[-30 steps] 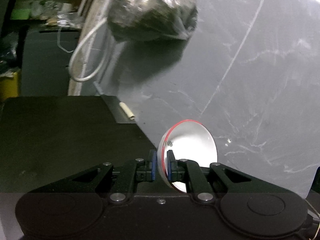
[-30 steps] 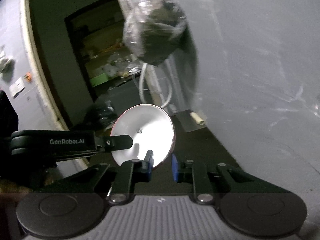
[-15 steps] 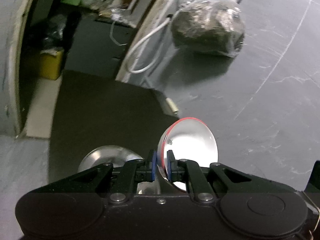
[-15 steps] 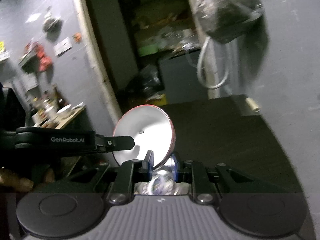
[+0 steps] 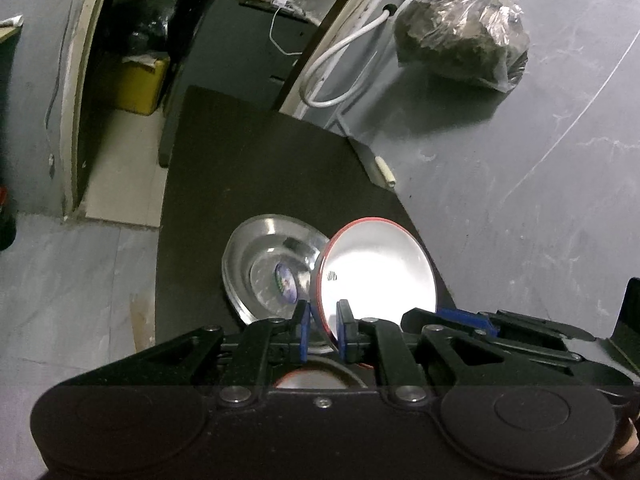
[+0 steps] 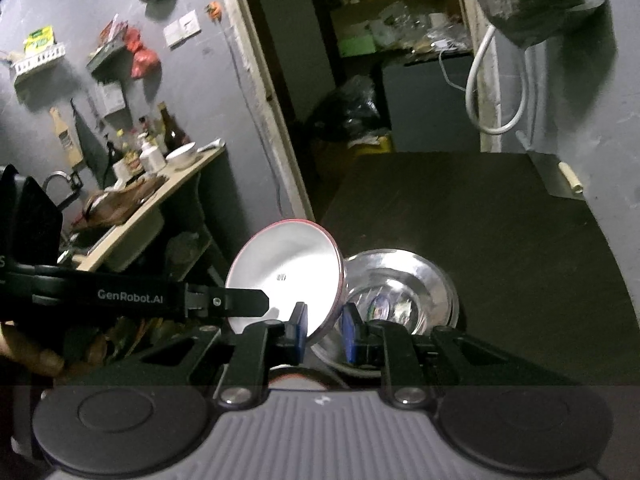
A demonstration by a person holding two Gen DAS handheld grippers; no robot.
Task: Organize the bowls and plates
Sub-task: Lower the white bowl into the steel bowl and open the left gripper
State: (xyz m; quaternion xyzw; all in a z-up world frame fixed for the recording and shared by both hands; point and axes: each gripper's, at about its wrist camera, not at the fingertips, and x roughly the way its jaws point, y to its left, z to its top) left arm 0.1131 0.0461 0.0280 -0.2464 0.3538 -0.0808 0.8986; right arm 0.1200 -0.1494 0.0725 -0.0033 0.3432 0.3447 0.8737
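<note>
The white bowl (image 5: 380, 264) looks light, stiff and glossy, so it may slip. Its thin rim is the place to hold, and both left tongs (image 5: 322, 320) and right tongs (image 6: 325, 322) are closed there. It hangs tilted above the steel bowl (image 5: 260, 256) on the dark surface (image 5: 240, 160). Only the right view shows bottles (image 6: 152, 148) off to one side.

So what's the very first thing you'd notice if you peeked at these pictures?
The bright white bowl with a red rim, tilted on edge and pinched by both the left gripper and the right gripper. Right beside it a shiny steel bowl sits on the dark table. Up on the grey wall hangs a lumpy plastic bag.
</note>
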